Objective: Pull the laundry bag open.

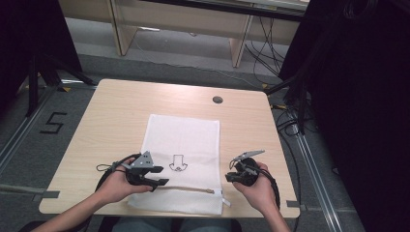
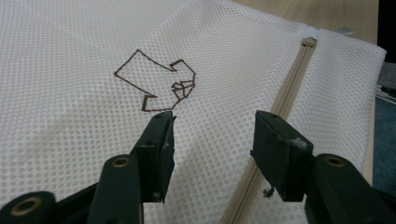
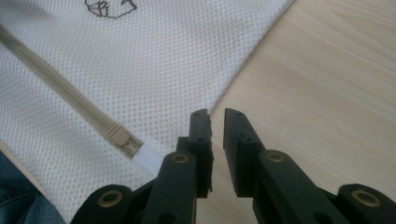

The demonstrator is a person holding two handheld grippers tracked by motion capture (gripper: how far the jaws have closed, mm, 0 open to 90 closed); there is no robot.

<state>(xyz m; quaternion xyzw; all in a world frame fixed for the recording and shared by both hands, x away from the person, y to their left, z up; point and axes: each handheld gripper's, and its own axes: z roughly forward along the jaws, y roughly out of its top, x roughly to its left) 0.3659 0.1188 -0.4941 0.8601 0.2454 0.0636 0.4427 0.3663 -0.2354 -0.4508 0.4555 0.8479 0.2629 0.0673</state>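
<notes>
White mesh laundry bag (image 1: 181, 145) lies flat on the light wood desk (image 1: 111, 121), near the front edge, between the two hands. Brown arrow outline (image 1: 177, 163) printed mid-bag. Beige zipper (image 1: 186, 188) runs across the near end and looks zipped closed; the slider with its white pull tab (image 3: 140, 151) sits at the bag's right edge.

Left tongs (image 2: 212, 135): released, jaws spread wide, hovering over the mesh with the zipper line running under the gap, nothing gripped.

Right tongs (image 3: 215, 135): nearly clenched, only a thin gap left, nothing between the jaws. Tips sit just at the bag's right edge, beside the pull tab, over bare desk. Can't tell if they touch the fabric.
</notes>
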